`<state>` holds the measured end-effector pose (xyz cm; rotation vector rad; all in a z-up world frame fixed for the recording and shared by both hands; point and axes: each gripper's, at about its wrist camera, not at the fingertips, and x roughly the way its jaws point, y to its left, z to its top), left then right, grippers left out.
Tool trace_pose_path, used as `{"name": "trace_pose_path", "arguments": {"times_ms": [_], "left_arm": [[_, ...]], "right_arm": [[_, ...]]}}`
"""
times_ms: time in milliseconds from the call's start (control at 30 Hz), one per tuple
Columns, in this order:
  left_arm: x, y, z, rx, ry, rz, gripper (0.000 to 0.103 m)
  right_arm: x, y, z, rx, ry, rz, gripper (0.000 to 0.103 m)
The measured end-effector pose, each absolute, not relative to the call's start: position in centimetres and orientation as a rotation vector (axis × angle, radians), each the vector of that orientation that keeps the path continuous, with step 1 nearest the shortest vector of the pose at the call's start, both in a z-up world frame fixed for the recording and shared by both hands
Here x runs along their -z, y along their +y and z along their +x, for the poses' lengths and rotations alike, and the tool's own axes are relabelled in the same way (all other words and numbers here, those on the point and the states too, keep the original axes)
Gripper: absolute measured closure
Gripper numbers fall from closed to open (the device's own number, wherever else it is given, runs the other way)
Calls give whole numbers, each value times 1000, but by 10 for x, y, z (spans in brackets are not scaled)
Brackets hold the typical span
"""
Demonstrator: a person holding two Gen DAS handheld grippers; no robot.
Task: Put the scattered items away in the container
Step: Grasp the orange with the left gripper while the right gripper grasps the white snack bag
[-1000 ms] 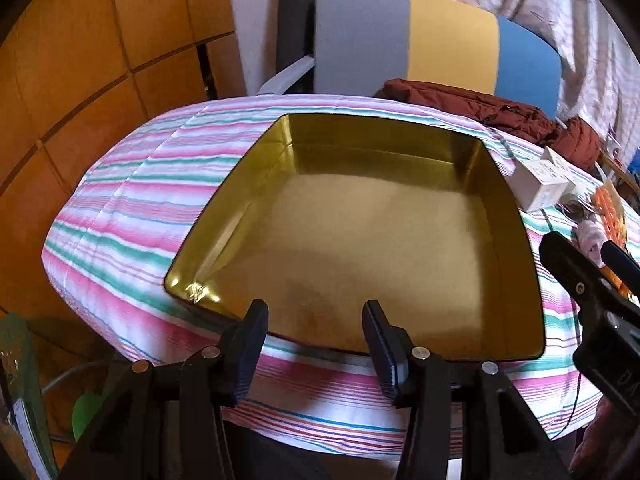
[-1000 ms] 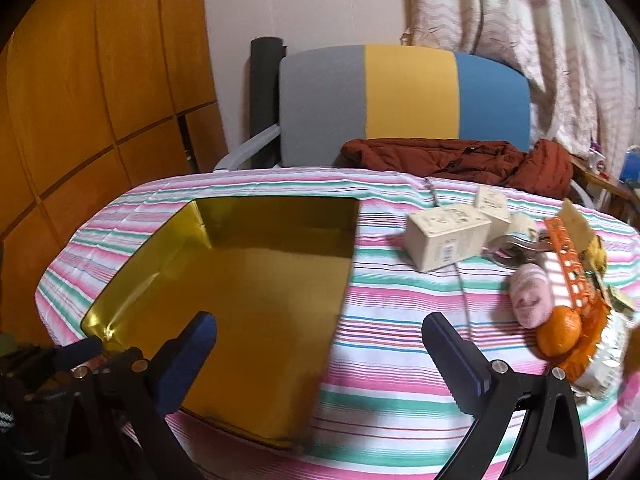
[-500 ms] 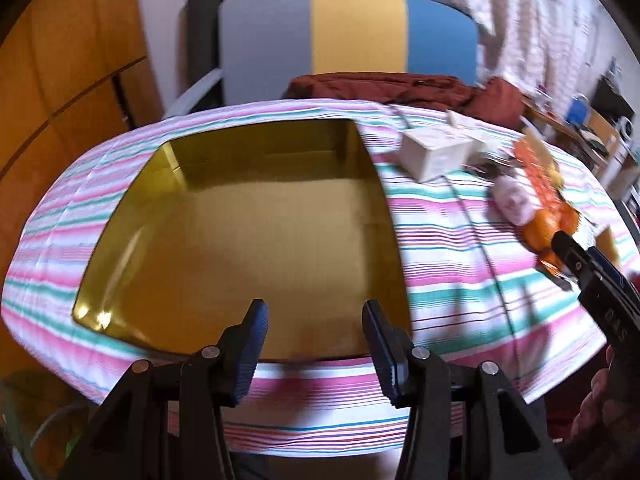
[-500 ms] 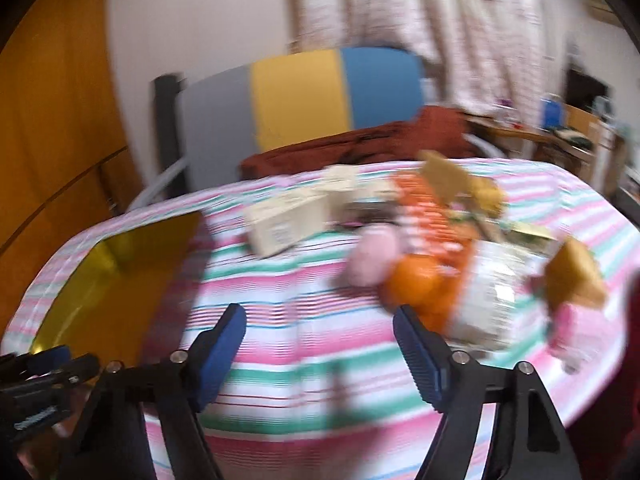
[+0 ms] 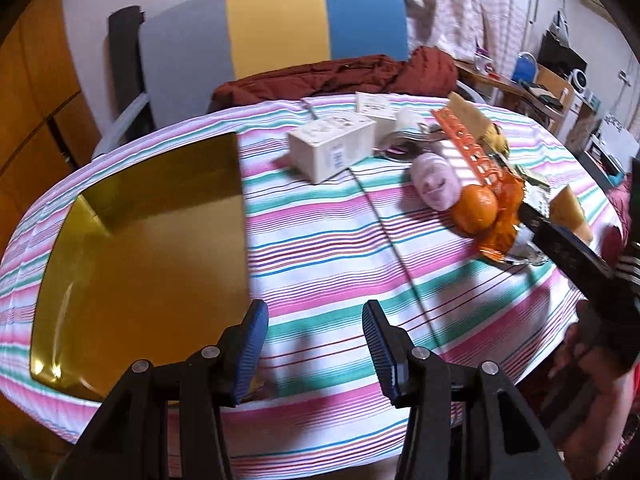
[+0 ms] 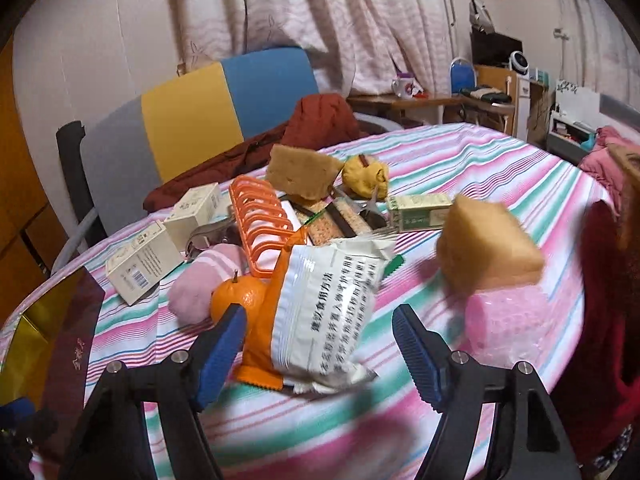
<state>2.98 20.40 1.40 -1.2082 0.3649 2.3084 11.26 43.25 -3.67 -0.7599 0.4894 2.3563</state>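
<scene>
The left gripper [image 5: 314, 336] hovered over the near edge of the striped desk [image 5: 320, 248], its jaws spread and holding nothing. The gold container [image 5: 140, 264] lay at its ten o'clock, flat on the cloth with nothing visible inside.

The scattered items sat in a heap at the left gripper's one to two o'clock. A white carton [image 5: 332, 148] stood nearest the container, well apart from its rim. Beyond it, a pink roll [image 5: 436, 180] touched an orange [image 5: 476, 208], with an orange plastic rack [image 5: 468, 144] just behind them.

The right gripper [image 6: 318, 340] hung over the heap, jaws spread wide with a white printed packet [image 6: 332, 304] lying between the tips, apparently untouched, though motion blur made contact hard to judge. The orange [image 6: 236, 296] sat just beside the left fingertip [image 6: 220, 348]. A tan sponge block [image 6: 488, 248] rested on a pink bubbly bundle [image 6: 508, 320] at two o'clock. At twelve o'clock lay another sponge [image 6: 304, 172], a yellow cloth lump [image 6: 366, 180] and a green-and-white box [image 6: 420, 212]. The container's corner [image 6: 32, 320] showed at nine o'clock.
</scene>
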Motion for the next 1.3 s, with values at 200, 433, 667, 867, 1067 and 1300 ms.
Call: {"name": "trace_pose_path", "arguments": {"times_ms": [200, 433, 667, 867, 1067, 1300], "left_arm": [[-8, 237, 27, -2218, 346, -1226, 53], [-12, 284, 30, -2100, 344, -1158, 54], [-10, 329, 11, -1964, 192, -1141, 54], [11, 363, -2, -1912, 252, -1178, 53], [24, 375, -16, -1894, 280, -1191, 52], [36, 381, -24, -1843, 261, -1218, 47]], "right_arm": [[51, 442, 98, -2351, 486, -818, 32], [54, 453, 113, -2380, 475, -817, 43], [57, 458, 126, -2405, 482, -799, 42], [62, 459, 130, -2417, 512, -795, 40], [73, 463, 132, -2417, 604, -809, 38], [75, 463, 132, -2425, 596, -807, 38]]}}
